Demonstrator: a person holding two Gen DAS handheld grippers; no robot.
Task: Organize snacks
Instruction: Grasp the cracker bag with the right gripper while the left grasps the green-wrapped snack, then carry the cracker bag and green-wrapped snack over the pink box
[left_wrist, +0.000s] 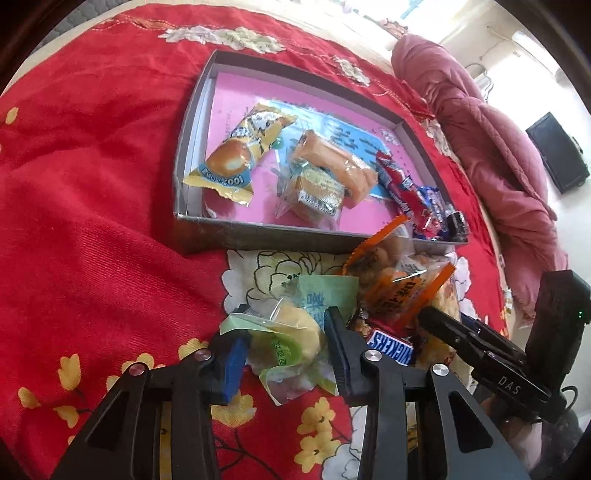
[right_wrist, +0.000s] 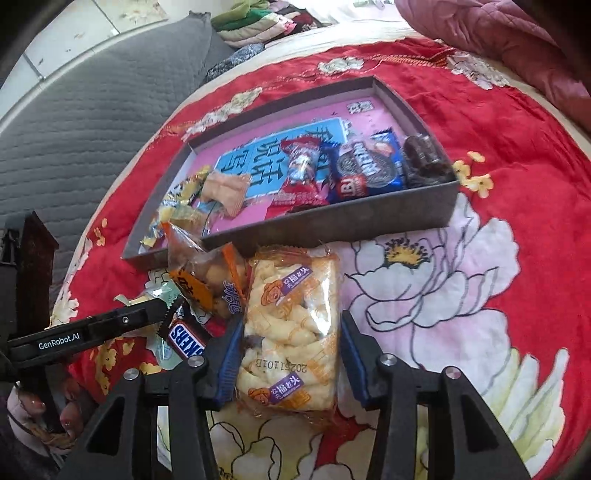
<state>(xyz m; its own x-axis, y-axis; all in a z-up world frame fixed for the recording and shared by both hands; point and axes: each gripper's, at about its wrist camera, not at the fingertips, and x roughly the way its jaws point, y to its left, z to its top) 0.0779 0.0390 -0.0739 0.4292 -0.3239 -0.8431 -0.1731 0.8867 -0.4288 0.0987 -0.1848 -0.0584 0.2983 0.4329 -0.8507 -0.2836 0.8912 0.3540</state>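
Snacks piled on red floral bedspread (left_wrist: 92, 221), grey shallow box (left_wrist: 236, 232) just beyond the pile. Left gripper (left_wrist: 284, 347) has its blue pads on either side of a green-wrapped round pastry (left_wrist: 291, 336); pads look pressed into the wrapper, jaws narrow. Just right of it a Snickers bar (left_wrist: 391, 345), then an orange-edged packet of small buns (left_wrist: 391, 273) leaning on the box's near wall. Right gripper (right_wrist: 286, 354) straddles a clear bag of twisted pastries (right_wrist: 291, 332); left pad touches the bag, right pad seems apart from it, so no firm grip visible. Inside box: yellow cake packet (left_wrist: 236, 155) at left, wrapped sponge roll (left_wrist: 332, 162) mid, red wafer pack (right_wrist: 303, 173), blue Oreo pack (right_wrist: 365, 166), dark cookies (right_wrist: 424, 158) far right.
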